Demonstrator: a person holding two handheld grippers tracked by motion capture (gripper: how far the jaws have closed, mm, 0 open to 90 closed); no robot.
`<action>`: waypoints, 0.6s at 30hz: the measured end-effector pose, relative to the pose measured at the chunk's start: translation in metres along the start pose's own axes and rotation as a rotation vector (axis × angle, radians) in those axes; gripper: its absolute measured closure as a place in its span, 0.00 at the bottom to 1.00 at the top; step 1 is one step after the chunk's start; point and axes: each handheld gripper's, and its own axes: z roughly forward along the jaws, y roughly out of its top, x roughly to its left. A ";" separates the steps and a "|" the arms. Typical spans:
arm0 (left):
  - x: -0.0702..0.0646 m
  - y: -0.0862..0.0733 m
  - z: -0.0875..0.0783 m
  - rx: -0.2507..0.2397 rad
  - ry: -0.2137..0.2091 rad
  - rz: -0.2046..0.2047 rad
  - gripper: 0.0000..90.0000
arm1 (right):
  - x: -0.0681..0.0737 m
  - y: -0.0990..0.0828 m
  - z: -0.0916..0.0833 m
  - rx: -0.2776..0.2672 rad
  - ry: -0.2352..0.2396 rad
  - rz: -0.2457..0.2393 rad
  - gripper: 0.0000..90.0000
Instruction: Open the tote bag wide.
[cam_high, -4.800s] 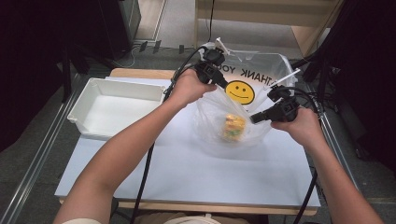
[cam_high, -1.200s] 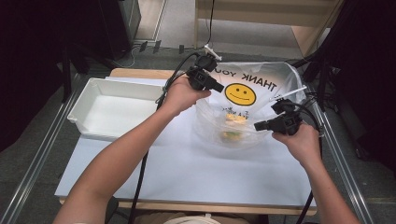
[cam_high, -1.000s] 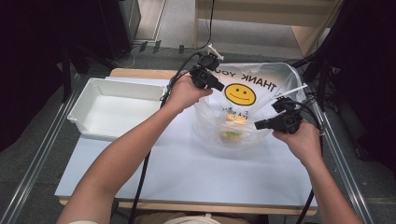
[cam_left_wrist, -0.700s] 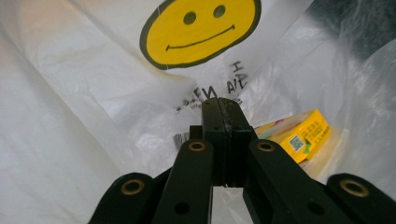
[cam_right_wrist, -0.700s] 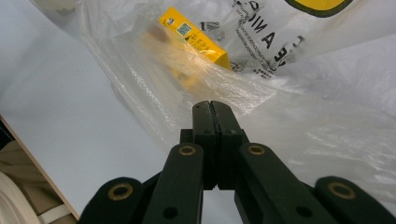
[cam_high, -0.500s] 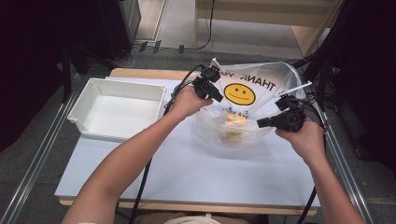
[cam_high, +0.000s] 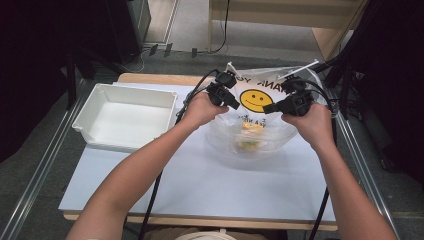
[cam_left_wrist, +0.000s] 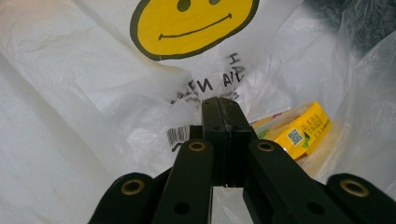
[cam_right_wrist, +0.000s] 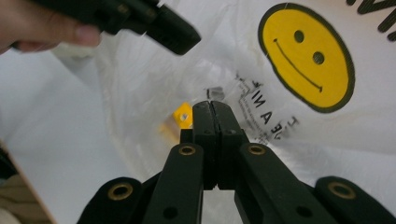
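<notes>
Two closed claws, left claw (cam_high: 234, 105) and right claw (cam_high: 267, 108), grip plastic bag (cam_high: 280, 134); yellow packet (cam_left_wrist: 299, 130) inside.

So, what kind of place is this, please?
Probably a lab or recording workspace, not a home: a bare white table framed by metal rails, dark curtains at the sides, and cables trailing from the handheld grippers working on a plastic bag.

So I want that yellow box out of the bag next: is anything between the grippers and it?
Only the bag itself. The yellow box lies at its bottom under clear film; from the left gripper the way in looks open, while the right gripper sees it through film. Both jaws are shut.
</notes>
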 end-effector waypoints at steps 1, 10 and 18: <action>0.000 0.000 0.000 0.000 -0.001 0.000 1.00 | 0.000 0.000 0.000 0.000 0.000 0.000 1.00; 0.002 -0.007 0.001 -0.004 0.002 -0.004 1.00 | -0.026 -0.003 0.029 0.036 -0.021 0.076 1.00; 0.009 -0.022 0.008 0.009 -0.004 -0.013 1.00 | -0.043 -0.029 0.034 0.060 -0.039 0.110 1.00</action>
